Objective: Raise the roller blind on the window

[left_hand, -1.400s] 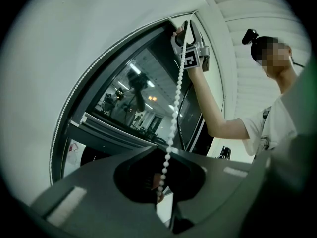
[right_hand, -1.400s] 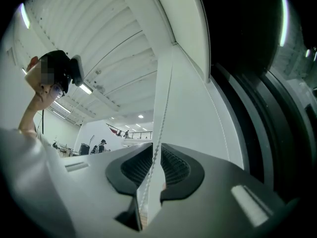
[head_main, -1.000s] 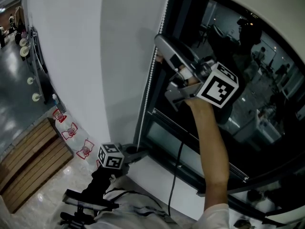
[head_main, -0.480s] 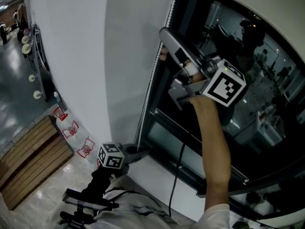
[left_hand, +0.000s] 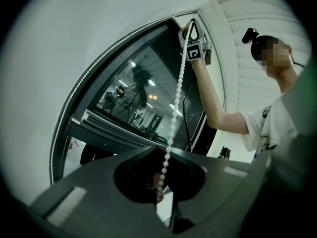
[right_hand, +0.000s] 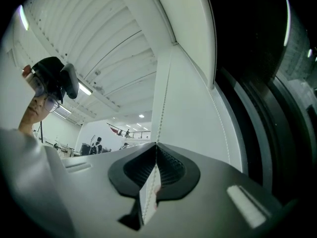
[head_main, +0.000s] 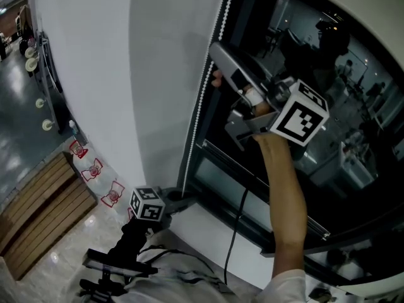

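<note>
Right gripper [right_hand: 157,148] and left gripper [left_hand: 164,155] are both pinching the bead chain [head_main: 201,106].
Right jaws, just closing on it, are holding high at frame centre; left is clamping lower left; the chain is running near-vertically between them beside the window [head_main: 328,106].

The glossy pale floor [head_main: 60,261] carries a slatted wooden platform [head_main: 38,216] down to the left of the left tool [head_main: 182,202], and a row of small red-marked items [head_main: 95,171] at the wall's foot between them.
</note>
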### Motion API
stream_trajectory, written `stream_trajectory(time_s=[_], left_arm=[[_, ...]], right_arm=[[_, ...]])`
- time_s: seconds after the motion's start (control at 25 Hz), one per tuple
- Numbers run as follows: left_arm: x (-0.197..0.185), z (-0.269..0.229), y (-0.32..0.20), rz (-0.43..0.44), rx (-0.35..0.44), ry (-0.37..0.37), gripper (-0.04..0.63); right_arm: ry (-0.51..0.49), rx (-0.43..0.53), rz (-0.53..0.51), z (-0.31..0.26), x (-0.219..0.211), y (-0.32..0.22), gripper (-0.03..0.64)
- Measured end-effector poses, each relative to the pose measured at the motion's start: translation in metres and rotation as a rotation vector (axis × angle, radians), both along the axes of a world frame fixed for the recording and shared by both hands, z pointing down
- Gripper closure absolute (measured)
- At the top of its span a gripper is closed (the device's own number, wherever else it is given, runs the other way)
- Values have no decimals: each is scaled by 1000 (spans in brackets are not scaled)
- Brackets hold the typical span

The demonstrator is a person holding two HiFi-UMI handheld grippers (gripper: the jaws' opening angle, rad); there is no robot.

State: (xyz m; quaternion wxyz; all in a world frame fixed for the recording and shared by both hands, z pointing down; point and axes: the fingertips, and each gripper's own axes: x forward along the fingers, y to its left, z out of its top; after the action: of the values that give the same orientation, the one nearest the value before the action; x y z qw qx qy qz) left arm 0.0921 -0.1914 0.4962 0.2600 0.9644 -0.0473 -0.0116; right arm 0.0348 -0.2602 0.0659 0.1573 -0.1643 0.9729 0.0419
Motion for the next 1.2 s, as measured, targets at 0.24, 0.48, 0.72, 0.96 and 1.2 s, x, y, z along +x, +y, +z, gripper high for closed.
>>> stream_trajectory(time_s=[0.24,0.48,0.72,0.96,1.2], left_arm=[[0,-4,-2,0,4,3,597],[-1,-3,-2,0,3,3,597],[-2,-4,-2,-3,2,5,597],[-2,-5,-2,-3,-4,10,597],[-1,-8,-2,-5,-4,15,597]], right_arm=[[69,-52,23,47,-3,-7,609],[155,-124,42,109,-8,-14,609],[193,-252,46,190,-5,-16,611],[209,-304,41,229,-8,-8,611],[238,-358,54,273,-10,1,611]])
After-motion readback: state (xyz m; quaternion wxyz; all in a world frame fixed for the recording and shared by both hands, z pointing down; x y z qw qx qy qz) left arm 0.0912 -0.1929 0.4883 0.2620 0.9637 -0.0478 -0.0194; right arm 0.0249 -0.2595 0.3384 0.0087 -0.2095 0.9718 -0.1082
